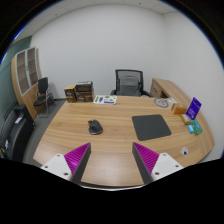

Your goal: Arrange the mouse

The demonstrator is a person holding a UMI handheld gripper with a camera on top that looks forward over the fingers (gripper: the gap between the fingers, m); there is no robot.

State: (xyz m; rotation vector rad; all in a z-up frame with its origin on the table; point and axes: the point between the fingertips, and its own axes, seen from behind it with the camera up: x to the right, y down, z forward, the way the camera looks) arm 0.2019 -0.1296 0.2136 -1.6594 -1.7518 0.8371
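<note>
A dark computer mouse (95, 126) lies on the wooden table (115, 140), beyond my left finger. A dark grey mouse mat (151, 125) lies to its right, beyond my right finger. My gripper (112, 160) is open and empty, held above the table's near part, well short of both. Its magenta pads (76, 157) stand wide apart with bare table between them.
A black office chair (128, 81) stands at the table's far side. Papers (105, 99) and a small box (163, 103) lie on the far part. A purple-screened device (193, 108) is at the right end. Another chair (42, 99) and shelves (27, 70) stand at left.
</note>
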